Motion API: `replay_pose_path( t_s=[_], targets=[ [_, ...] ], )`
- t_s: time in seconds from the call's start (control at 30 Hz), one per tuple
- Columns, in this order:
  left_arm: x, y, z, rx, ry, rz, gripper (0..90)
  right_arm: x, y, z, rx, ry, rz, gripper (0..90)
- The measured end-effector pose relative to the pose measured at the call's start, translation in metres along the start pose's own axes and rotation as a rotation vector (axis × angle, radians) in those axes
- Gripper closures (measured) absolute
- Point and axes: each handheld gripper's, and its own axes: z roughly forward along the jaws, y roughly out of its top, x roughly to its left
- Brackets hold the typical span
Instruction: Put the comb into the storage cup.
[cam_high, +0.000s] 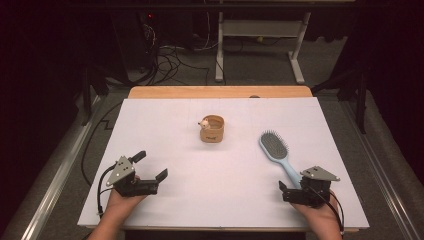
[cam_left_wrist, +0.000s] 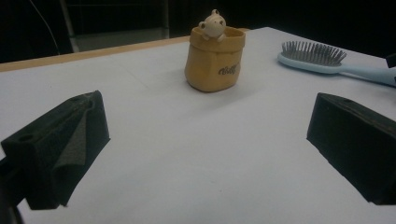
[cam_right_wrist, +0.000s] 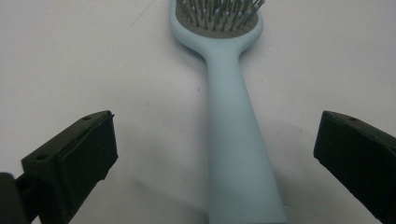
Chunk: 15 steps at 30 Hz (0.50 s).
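Note:
A tan pouch-shaped cup (cam_high: 212, 130) with a small pale figure on its rim stands mid-table, upright; in the left gripper view the cup (cam_left_wrist: 215, 60) is ahead and well beyond the jaws. To its right a light blue hairbrush (cam_high: 274, 146) lies bristles up, handle toward me. My left gripper (cam_high: 151, 165) rests at the near left, open with nothing between its jaws (cam_left_wrist: 208, 140). At the near right my right gripper (cam_high: 294, 184) is open, its jaws on either side of the brush handle (cam_right_wrist: 233, 140) without touching it. The brush (cam_left_wrist: 317, 58) also lies to the right of the cup.
A white sheet (cam_high: 165, 120) covers the table, with a wooden edge (cam_high: 220, 92) at the far side. Beyond it are floor cables (cam_high: 170, 60) and a white desk frame (cam_high: 260, 30). Metal rails (cam_high: 60, 170) run along both sides.

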Motion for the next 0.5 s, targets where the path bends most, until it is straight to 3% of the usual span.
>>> replay_pose_path(
  t_s=[0.5],
  targets=[
    [-0.0020, -0.0012, 0.0010, -0.001, -0.020, 0.010, 0.1, -0.0075, 0.0037, 0.0016, 0.078, 0.059, -0.003, 0.3]
  ],
)
